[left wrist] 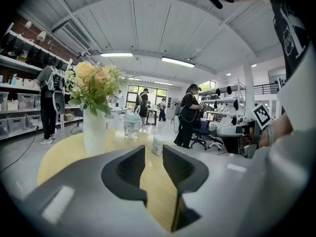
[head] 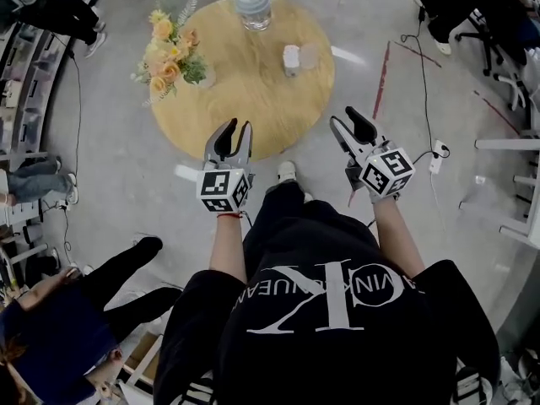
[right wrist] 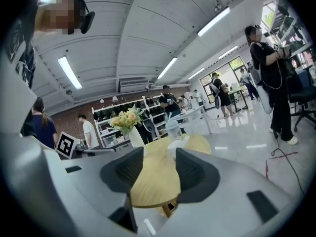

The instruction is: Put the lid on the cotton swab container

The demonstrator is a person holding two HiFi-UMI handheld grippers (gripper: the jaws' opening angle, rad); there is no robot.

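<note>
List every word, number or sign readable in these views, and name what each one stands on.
"CK": large white letters on the person's black T-shirt, seen upside down in the head view.
Small white lettering across that logo: creased, only partly legible.
Black-and-white marker cubes: square patterns only, no words.
Small white cotton swab container and clear lidded jar: no print can be made out.

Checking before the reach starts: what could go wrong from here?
1. What looks like the clear lid lies right beside the small white container; a claw going for one could knock the other.
2. Both sit well across the table from the open, empty left claw and right claw, so a long reach may drift.
3. The left claw could brush the flower vase.
</note>
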